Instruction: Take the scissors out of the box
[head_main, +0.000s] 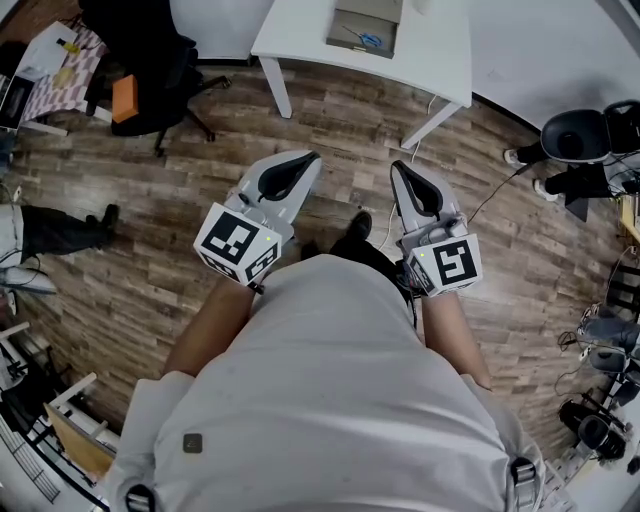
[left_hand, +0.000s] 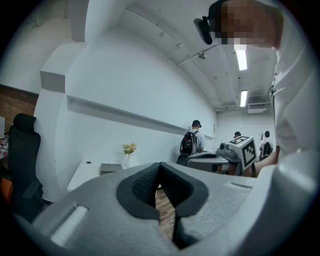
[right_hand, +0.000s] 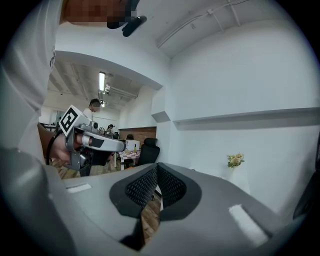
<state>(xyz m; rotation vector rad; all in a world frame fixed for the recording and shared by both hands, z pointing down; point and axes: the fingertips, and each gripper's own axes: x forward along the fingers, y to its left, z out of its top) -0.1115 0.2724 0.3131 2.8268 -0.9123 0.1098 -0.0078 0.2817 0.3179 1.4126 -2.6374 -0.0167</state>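
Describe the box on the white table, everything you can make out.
The box is a shallow, rectangular, open-topped tray, grey-tan and cardboard-like. It lies flat on the white table, close to the edge that faces the person, and its far end is cut off by the top of the head view. Blue-handled scissors lie inside, towards the near right corner. The left gripper view shows it as a low grey block. Nothing else touches it.
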